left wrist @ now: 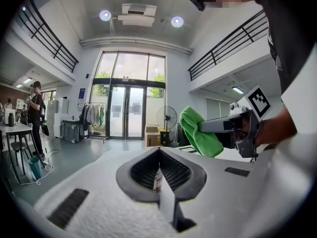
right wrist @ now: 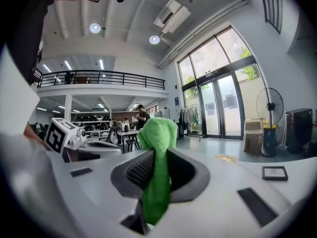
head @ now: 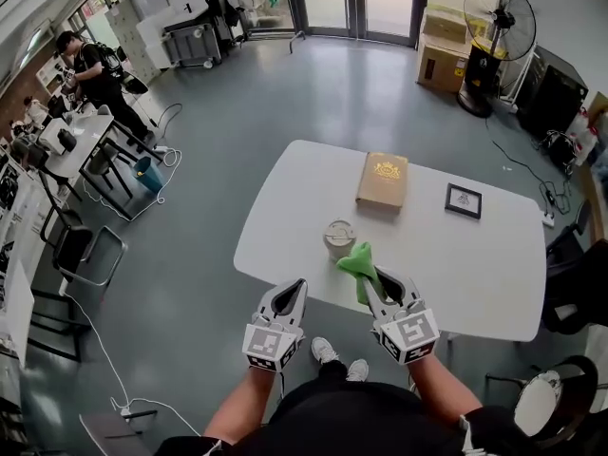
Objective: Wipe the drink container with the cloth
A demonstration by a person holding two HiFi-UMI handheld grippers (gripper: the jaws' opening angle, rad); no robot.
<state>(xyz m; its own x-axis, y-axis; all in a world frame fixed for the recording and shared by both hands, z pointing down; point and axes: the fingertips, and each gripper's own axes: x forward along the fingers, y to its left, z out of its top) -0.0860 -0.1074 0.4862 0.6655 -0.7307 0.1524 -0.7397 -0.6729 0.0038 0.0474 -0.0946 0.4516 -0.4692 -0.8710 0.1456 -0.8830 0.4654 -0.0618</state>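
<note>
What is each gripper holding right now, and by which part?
The right gripper pinches the green cloth by a gathered strip, with the bunched end sticking out past the tips. The left gripper is closed on nothing.

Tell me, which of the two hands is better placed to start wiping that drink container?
The right. The right gripper is shut on the green cloth, which sits close beside the drink container. The left gripper is shut on nothing, so it has nothing to wipe with.

Cup (head: 338,237) on surface (head: 285,207), near front edge. Cloth (head: 359,262) just right of cup. Book (head: 383,180) behind cup. Frame (head: 463,200) right of book.
</note>
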